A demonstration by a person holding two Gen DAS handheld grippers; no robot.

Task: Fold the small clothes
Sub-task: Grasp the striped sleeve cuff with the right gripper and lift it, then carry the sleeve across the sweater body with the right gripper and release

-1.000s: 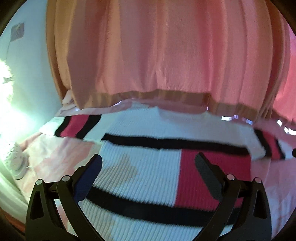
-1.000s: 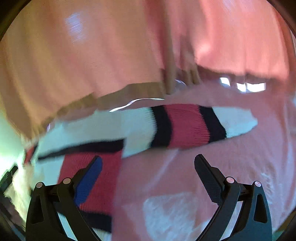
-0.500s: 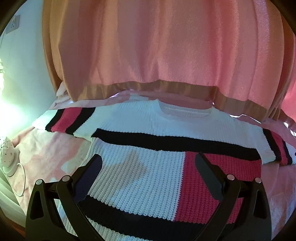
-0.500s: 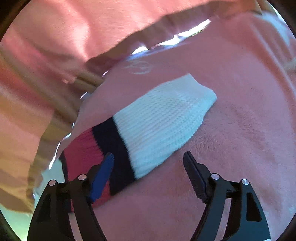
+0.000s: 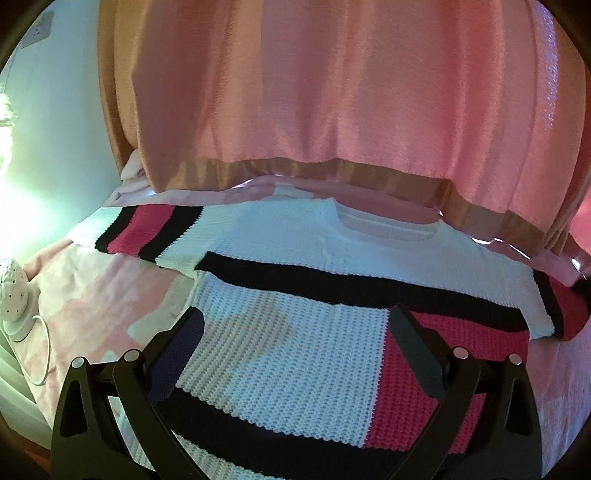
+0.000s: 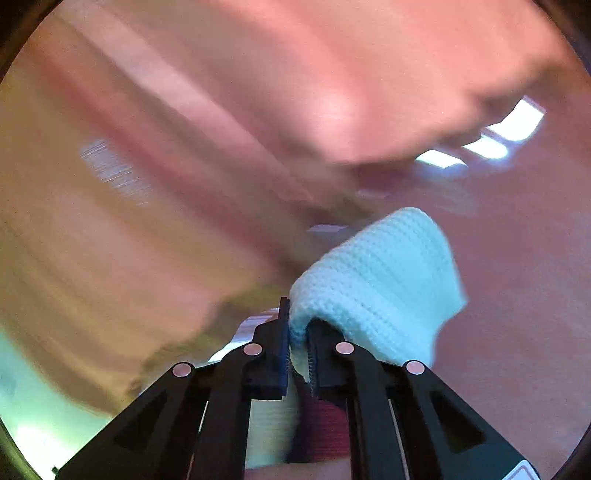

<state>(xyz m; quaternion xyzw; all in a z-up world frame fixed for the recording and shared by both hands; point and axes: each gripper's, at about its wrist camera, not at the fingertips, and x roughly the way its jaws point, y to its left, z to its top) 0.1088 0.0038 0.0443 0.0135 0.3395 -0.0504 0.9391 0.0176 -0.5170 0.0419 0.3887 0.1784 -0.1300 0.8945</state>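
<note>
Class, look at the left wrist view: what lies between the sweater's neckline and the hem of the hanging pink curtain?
In the left wrist view, only bare pink bedding lies between the sweater neckline and the curtain hem.

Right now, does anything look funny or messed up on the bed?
Nothing looks broken or spilled. The striped sweater lies flat, except its white sleeve cuff, which bunches up because the right gripper is pinching it. The left gripper hangs open above the sweater's front.

a home bedroom: a bed with a pink blanket (image 5: 92,306), long pink curtains (image 5: 332,92) behind it, a pale wall (image 5: 62,129) with a socket (image 5: 38,33).
</note>
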